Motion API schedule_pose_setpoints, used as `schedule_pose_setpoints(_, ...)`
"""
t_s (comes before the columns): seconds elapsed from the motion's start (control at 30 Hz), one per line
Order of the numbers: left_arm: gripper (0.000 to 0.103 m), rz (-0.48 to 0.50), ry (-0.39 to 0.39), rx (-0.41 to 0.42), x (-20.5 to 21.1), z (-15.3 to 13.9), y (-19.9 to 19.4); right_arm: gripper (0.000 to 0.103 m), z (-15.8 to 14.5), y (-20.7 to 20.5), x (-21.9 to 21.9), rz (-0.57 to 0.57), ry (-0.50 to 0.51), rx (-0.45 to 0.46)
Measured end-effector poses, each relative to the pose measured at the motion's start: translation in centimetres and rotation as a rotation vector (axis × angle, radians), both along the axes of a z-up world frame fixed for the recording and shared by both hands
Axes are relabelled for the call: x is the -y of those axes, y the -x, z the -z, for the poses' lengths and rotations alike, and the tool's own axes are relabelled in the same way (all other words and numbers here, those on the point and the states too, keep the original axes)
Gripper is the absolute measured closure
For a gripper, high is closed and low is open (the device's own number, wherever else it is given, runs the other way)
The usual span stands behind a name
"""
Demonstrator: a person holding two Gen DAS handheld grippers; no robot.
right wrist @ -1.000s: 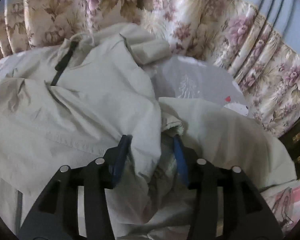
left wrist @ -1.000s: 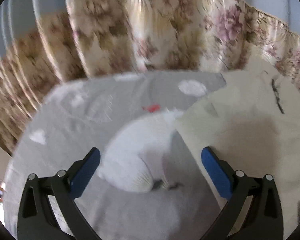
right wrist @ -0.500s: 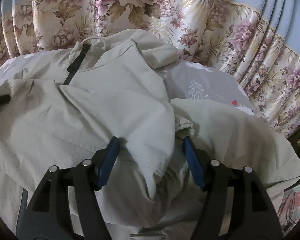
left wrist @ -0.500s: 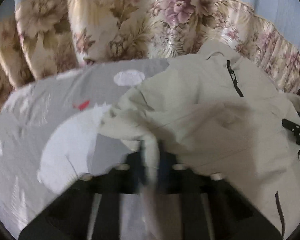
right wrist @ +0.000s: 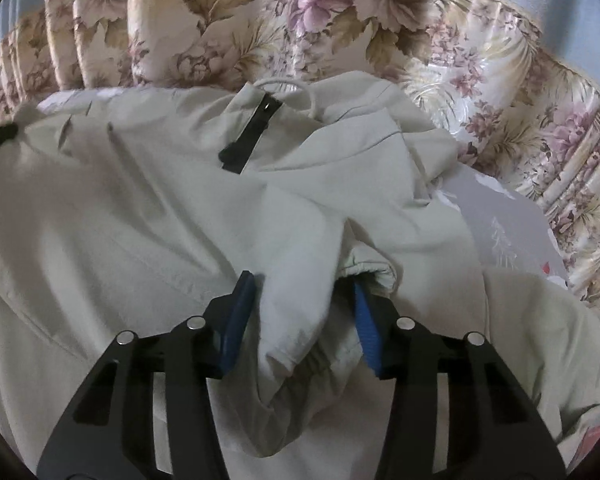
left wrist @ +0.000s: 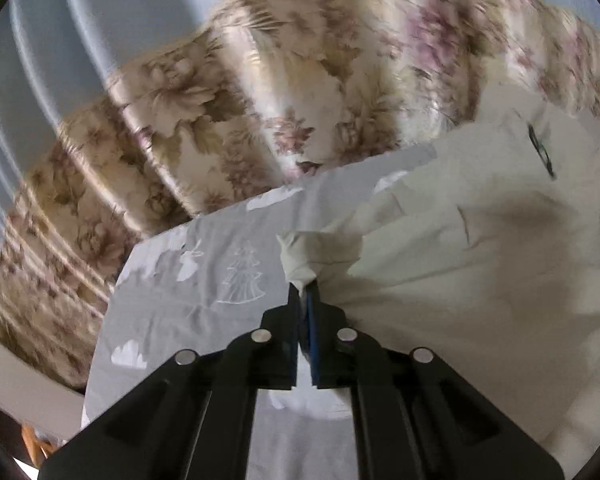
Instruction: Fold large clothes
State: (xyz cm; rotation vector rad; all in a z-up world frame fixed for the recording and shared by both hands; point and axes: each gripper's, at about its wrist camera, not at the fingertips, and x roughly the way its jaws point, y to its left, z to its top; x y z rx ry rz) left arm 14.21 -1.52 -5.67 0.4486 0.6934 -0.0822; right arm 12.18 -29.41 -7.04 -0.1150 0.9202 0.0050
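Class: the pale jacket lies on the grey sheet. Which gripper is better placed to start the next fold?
Left. The left gripper is shut on the jacket cuff. The right gripper is closing around a fold, not yet gripping.

Open grey bedsheet [left wrist: 204, 292] on the left side gives plenty of room to move. The bunched-up jacket [right wrist: 148, 208] hogs the middle and right. Flowery curtain [right wrist: 228, 24] walls off the far edge, so no passing there.
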Motion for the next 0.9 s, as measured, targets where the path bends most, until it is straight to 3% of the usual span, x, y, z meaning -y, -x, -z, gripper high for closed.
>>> schedule_pose_setpoints(0.03, 0.098, 0.033, -0.063, 0.026, 0.9, 1.1, 0.2, 0.058, 0.1, 0.1, 0.4, 0.01, 0.009, 0.015)
schedule_pose_setpoints(0.1, 0.095, 0.057, -0.11, 0.032, 1.6, 2.3, 0.2, 0.058, 0.4, 0.4, 1.0, 0.013, 0.015, 0.009)
schedule_pose_setpoints(0.13, 0.086, 0.05, -0.115, 0.016, 1.6, 3.0, -0.2, 0.057, 0.4, 0.6, 1.3, 0.01, 0.009, 0.004)
schedule_pose_setpoints(0.17, 0.058, 0.03, -0.119, 0.012, 1.6, 3.2, -0.4, 0.052, 0.3, 0.8, 1.5, 0.006, 0.008, 0.001)
schedule_pose_setpoints(0.23, 0.033, -0.054, -0.143, 0.044, 0.9, 3.0, -0.8, 0.047, 0.0, 1.3, 1.8, -0.003, 0.012, -0.009)
schedule_pose_setpoints(0.27, 0.029, -0.093, -0.109, 0.063, 0.1, 2.0, -0.8, 0.043, -0.6, 1.8, 2.1, 0.001, 0.004, -0.006)
schedule_pose_setpoints(0.4, 0.026, -0.14, -0.003, 0.047, -1.9, -1.1, 0.4, 0.036, -4.7, 6.2, 5.3, 0.023, -0.091, 0.092)
schedule_pose_setpoints(0.43, 0.021, -0.145, 0.017, 0.054, -2.2, -2.0, 1.1, 0.03, -5.7, 7.9, 6.8, 0.044, -0.095, 0.13)
schedule_pose_setpoints(0.53, 0.017, -0.138, 0.113, 0.058, -2.6, -4.5, 4.2, 0.028, -6.9, 11.2, 10.1, 0.094, -0.063, 0.164)
schedule_pose_setpoints(0.6, 0.016, -0.124, 0.188, 0.047, -2.4, -5.4, 5.9, 0.028, -6.8, 13.6, 12.6, 0.135, -0.071, 0.12)
schedule_pose_setpoints(0.73, 0.016, -0.085, 0.303, 0.028, -0.7, -5.8, 8.7, 0.026, -6.1, 17.9, 13.1, 0.111, -0.137, 0.099)
schedule_pose_setpoints(0.9, 0.016, -0.03, 0.406, 0.002, 2.2, -5.0, 10.4, 0.018, -3.2, 19.0, 9.8, 0.087, -0.034, 0.054)
